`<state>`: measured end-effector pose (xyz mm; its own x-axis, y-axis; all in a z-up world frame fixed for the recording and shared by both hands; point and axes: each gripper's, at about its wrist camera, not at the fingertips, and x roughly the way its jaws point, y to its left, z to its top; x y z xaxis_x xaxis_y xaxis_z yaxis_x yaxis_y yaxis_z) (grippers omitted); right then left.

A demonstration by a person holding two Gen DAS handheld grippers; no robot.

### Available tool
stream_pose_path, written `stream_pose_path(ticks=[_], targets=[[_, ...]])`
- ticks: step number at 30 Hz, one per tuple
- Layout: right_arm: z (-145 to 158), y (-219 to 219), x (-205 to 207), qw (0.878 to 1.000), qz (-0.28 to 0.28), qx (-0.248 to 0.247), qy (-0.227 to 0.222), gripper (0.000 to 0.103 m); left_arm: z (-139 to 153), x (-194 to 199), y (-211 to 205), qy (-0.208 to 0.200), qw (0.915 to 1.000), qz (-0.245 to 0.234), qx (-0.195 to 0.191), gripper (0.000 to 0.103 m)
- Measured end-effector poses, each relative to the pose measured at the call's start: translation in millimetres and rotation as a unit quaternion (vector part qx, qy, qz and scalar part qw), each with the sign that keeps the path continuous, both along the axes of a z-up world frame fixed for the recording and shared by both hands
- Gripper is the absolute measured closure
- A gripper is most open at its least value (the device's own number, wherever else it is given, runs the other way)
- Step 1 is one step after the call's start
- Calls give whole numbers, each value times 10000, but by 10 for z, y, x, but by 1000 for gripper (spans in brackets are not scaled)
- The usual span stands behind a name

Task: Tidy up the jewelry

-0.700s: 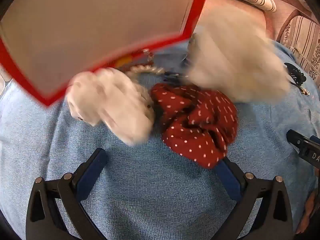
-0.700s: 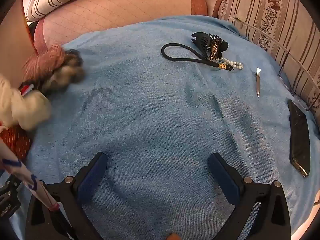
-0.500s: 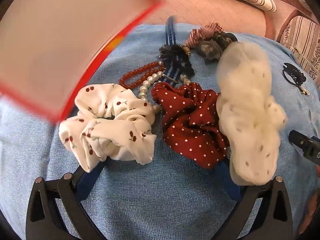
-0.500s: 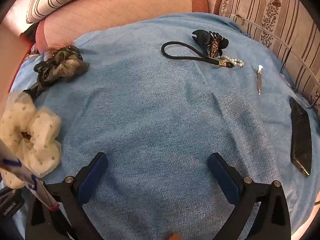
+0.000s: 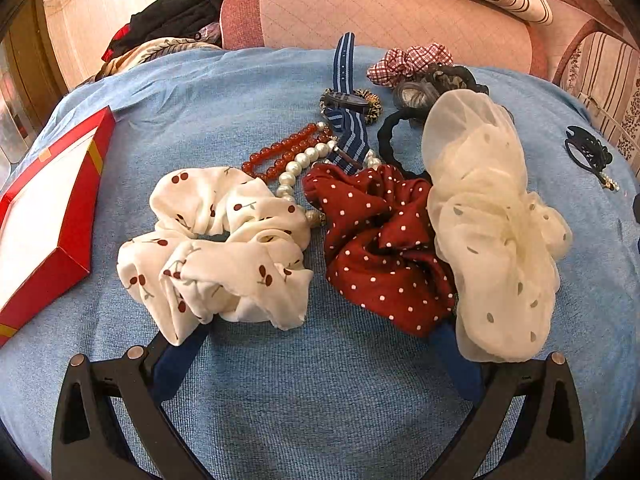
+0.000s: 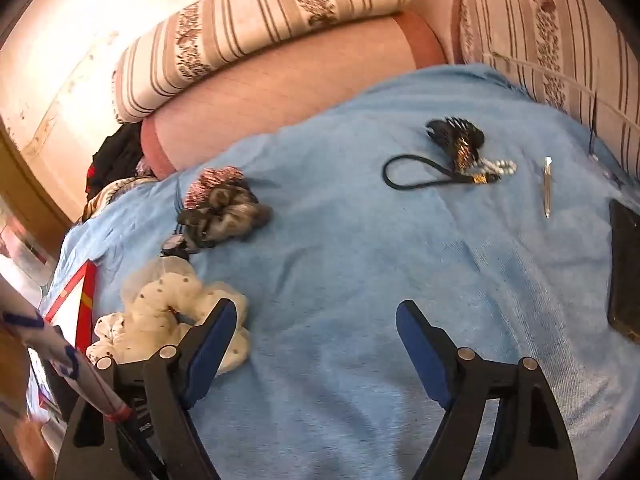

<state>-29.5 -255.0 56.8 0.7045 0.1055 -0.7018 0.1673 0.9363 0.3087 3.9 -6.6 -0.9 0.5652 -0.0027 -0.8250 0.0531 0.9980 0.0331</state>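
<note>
A white cherry-print scrunchie (image 5: 216,248), a red polka-dot scrunchie (image 5: 384,248) and a sheer cream scrunchie (image 5: 492,232) lie side by side on the blue cloth (image 5: 320,400). Just beyond them are a pearl bracelet (image 5: 298,168), a red bead bracelet (image 5: 280,152), a blue striped band (image 5: 346,76) and a black hair tie (image 5: 394,136). My left gripper (image 5: 320,344) is open, and its fingertips are tucked under the near edges of the scrunchies. The right gripper (image 6: 316,324) is open over bare cloth, with the cream scrunchie (image 6: 168,312) beside its left finger.
A red box (image 5: 48,216) lies on the cloth at the left. Further right lie a black claw clip (image 6: 456,140) with a cord (image 6: 412,182), a silver clip (image 6: 547,186) and a dark phone (image 6: 624,272). Sofa cushions (image 6: 260,32) stand behind.
The red box swung away from above and now rests at the left on the cloth. The scrunchies have settled. The right view has tilted up and its jaws stand slightly narrower.
</note>
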Motion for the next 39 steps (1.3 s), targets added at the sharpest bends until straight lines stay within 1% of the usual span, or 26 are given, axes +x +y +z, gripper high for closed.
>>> stream_pose_path(ticks=[2,4,5,8,10,11,12,13,15,16,17,18,21,23,26,28,29,32,39], targets=[[54,51,-24,10000,56,33,-72,17,-5,4,-8,-4,10000,1,3,0],[88,295,-16,9997,123,-106,-183,17,-5,14,-8,-8,10000,-2,1,0],[125,273,-59,9996,146,-71,-223,17,-13,8,3,-19,10000,6,-5,0],[226,466,-120,9990,246,-131,-363,17,-17,-6,8,-19,10000,7,12,0],[292,463,-149,9984,362,-82,-416,17,-20,-12,9,13,10000,-15,19,0],[308,378,-176,9980,445,-77,-435,17,-6,-25,10,87,9999,-119,40,0],[331,466,-203,9978,443,-158,-477,17,36,-43,10,209,9995,-208,82,0],[360,481,-259,9972,459,-224,-540,17,79,-81,37,176,9997,-75,169,0],[398,499,-361,9962,523,-371,-588,17,202,-284,163,-183,9988,375,257,0],[434,533,-438,9961,533,-392,-590,17,279,-386,235,-332,9979,530,173,0],[469,534,-489,9960,532,-370,-607,17,432,-549,333,-588,9966,570,-106,0],[509,535,-577,9958,534,-350,-661,17,526,-632,368,-723,9958,530,-194,0],[595,598,-802,9950,530,-324,-776,17,966,-992,441,-1417,9887,492,50,0],[631,641,-925,9947,527,-302,-826,17,1175,-1209,495,-1670,9848,463,87,0],[690,767,-1101,9936,639,-319,-878,17,1325,-1443,532,-1843,9820,394,99,0],[685,816,-1203,9930,713,-302,-894,17,1364,-1539,562,-1918,9805,416,100,0],[684,829,-1231,9928,738,-316,-890,17,1370,-1549,587,-1924,9805,399,28,0],[678,898,-1296,9921,817,-418,-857,17,1358,-1641,633,-1932,9803,416,-27,0],[675,978,-1328,9916,852,-504,-833,17,1350,-1732,661,-1899,9811,356,-70,0]])
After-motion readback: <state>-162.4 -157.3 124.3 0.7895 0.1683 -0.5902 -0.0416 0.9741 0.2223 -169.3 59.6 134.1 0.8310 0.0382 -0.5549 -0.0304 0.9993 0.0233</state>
